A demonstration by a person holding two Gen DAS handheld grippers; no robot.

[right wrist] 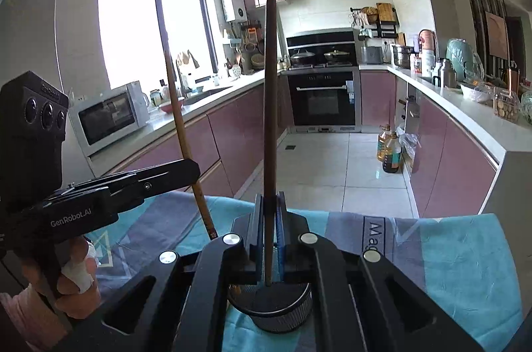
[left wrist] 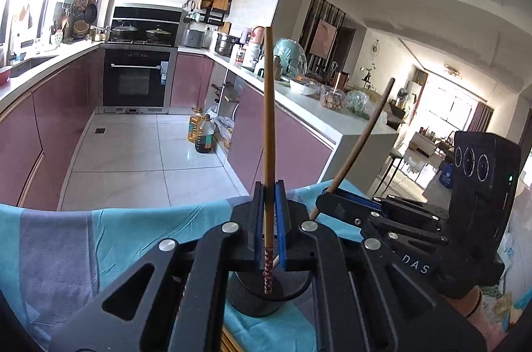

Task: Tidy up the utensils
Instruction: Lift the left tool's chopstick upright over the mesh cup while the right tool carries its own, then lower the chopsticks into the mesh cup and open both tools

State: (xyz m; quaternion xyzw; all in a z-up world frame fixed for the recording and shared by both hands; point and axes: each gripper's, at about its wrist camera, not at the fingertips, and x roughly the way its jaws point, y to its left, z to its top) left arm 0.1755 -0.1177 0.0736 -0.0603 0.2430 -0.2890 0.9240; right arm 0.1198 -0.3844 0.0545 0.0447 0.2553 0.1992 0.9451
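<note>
Chopsticks are clamped upright, one per gripper: light chopstick [left wrist: 268,119] by left gripper [left wrist: 268,219], dark chopstick [right wrist: 270,126] by right gripper [right wrist: 268,229], black holder [right wrist: 271,308] at 6 o'clock.

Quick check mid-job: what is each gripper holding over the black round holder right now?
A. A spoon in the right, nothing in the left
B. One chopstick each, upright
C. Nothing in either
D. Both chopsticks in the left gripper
B: the left gripper is clamped on the light chopstick, the right gripper on the dark chopstick, both upright above the holder.
</note>
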